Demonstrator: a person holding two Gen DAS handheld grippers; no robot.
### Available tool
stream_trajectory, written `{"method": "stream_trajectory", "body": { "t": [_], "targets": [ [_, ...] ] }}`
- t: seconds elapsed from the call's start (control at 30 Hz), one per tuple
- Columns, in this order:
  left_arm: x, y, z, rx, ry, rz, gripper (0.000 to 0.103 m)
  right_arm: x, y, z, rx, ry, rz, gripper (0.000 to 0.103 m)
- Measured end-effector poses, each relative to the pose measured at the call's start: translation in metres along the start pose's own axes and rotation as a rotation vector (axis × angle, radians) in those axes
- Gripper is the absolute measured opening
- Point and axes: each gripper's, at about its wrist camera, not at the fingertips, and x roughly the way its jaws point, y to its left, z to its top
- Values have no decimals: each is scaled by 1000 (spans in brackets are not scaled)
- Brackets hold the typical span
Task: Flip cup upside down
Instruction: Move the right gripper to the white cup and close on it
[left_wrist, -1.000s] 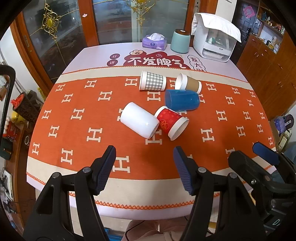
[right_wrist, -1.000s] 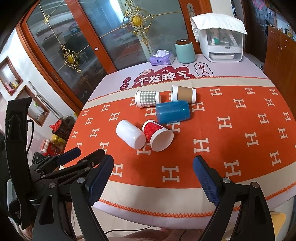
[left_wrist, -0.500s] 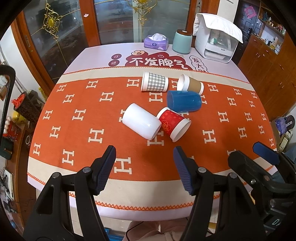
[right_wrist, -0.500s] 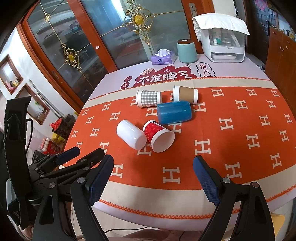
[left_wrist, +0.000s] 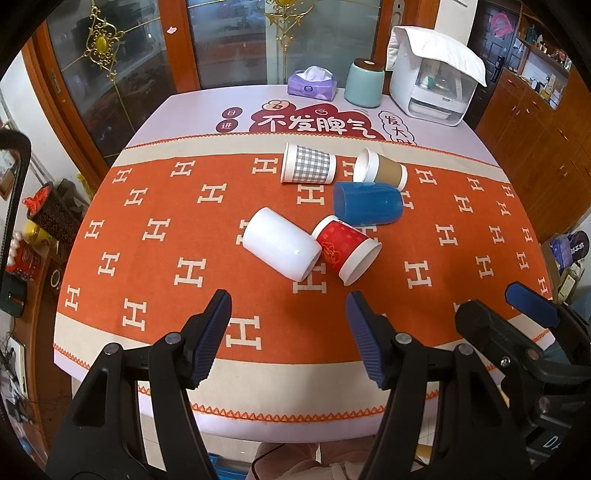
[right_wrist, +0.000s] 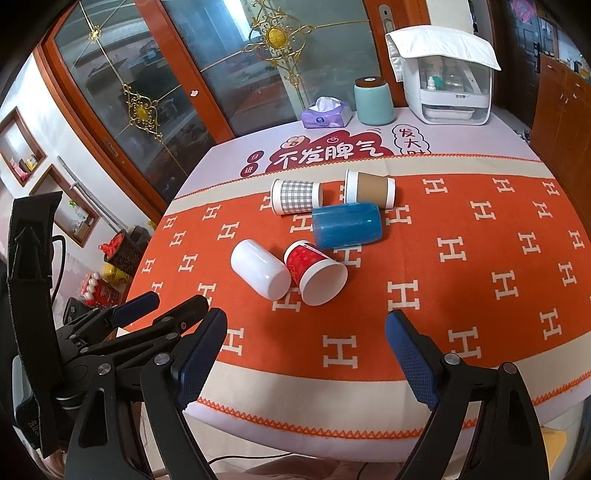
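Note:
Several cups lie on their sides in a cluster on the orange tablecloth (left_wrist: 155, 266): a white cup (left_wrist: 280, 248) (right_wrist: 260, 268), a red cup (left_wrist: 345, 248) (right_wrist: 316, 272), a blue cup (left_wrist: 367, 204) (right_wrist: 345, 225), a grey checked cup (left_wrist: 308, 168) (right_wrist: 295, 196) and a brown-sleeved cup (left_wrist: 382, 170) (right_wrist: 369, 188). My left gripper (left_wrist: 288, 325) is open and empty, near the table's front edge, short of the white and red cups. My right gripper (right_wrist: 306, 343) is open and empty, also near the front edge.
At the far edge stand a purple tissue box (left_wrist: 312, 85), a teal canister (left_wrist: 364, 88) and a white appliance (left_wrist: 432, 79). Glass cabinet doors (left_wrist: 229, 40) stand behind the table. Wooden cabinets (left_wrist: 535, 129) are on the right. The other gripper shows at the right edge of the left wrist view (left_wrist: 528, 306).
Both views have shifted slightly, so the cups sit a little lower in frame. No cup has moved, and both grippers stay open.

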Motion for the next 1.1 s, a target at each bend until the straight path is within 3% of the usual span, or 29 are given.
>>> {"method": "stream_trajectory", "body": {
  "t": [0.2, 0.47, 0.73, 0.87, 1.1],
  "targets": [
    [3, 6, 6, 2, 2, 16, 62, 13, 9, 10, -50, 20, -3, 89],
    [27, 35, 25, -42, 34, 100, 62, 53, 27, 55, -177, 95, 27, 89],
    [58, 94, 29, -182, 86, 217, 62, 138, 54, 104, -341, 243, 63, 89],
    [69, 118, 20, -246, 118, 265, 62, 189, 75, 110, -437, 308, 79, 89],
    [92, 145, -4, -341, 193, 310, 62, 272, 114, 107, -627, 421, 88, 78]
  ]
}}
